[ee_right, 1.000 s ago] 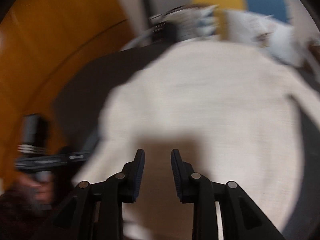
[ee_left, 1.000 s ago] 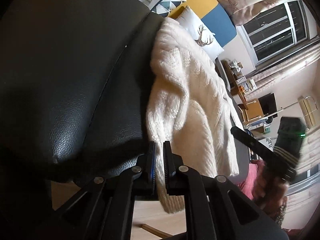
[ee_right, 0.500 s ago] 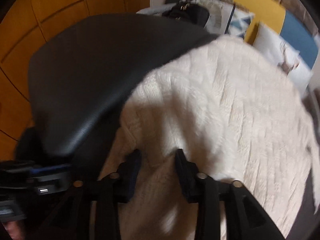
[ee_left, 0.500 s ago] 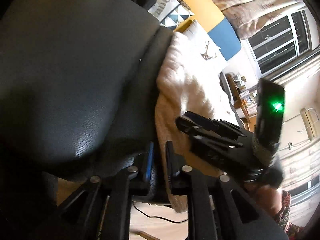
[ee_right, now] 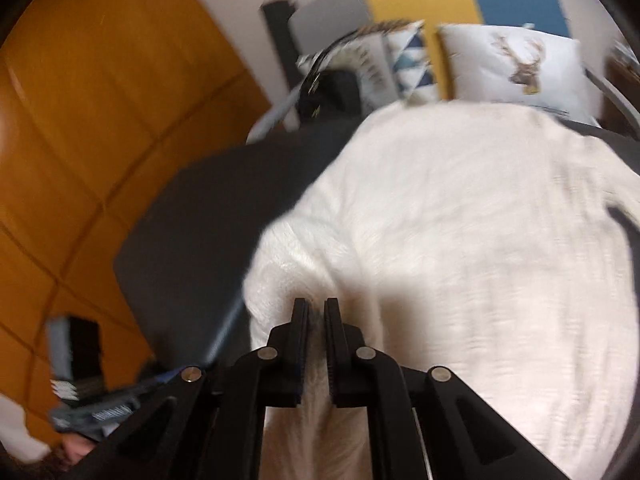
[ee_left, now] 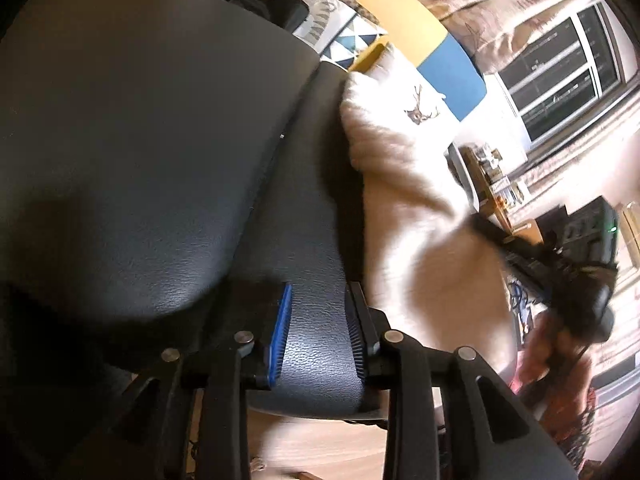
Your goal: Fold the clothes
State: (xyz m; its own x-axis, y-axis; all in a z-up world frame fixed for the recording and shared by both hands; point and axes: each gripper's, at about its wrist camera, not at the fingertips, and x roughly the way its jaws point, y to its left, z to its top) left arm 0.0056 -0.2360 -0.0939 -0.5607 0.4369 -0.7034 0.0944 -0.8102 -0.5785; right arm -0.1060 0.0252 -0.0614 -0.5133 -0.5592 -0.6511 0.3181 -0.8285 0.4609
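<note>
Jaws of the left gripper (ee_left: 318,312) stand apart with nothing between them but the black leather cushion (ee_left: 140,140) seen beyond, and they grip no cloth. In the left wrist view that cushion fills the left and near part of the scene. To its right lies the white knitted sweater (ee_left: 412,208), draped along the cushion's right side and running from far to near. At the right edge the right gripper (ee_left: 486,230) reaches into the sweater's right side, held by a hand (ee_left: 560,348). Far beyond sit a white deer-print pillow (ee_left: 416,96), a black bag (ee_left: 272,4) and a curtained window (ee_left: 560,72).

From the right wrist view, the right gripper (ee_right: 316,312) has its jaws nearly closed, pinching a raised fold of the sweater (ee_right: 460,240) at its near left edge. The sweater spreads across the right and middle of the scene over the dark cushion (ee_right: 208,216), blurred. The left gripper (ee_right: 152,380) shows near left, blurred, in front of an orange panelled wall (ee_right: 100,100). The deer-print pillow (ee_right: 516,64) stands at the far right
</note>
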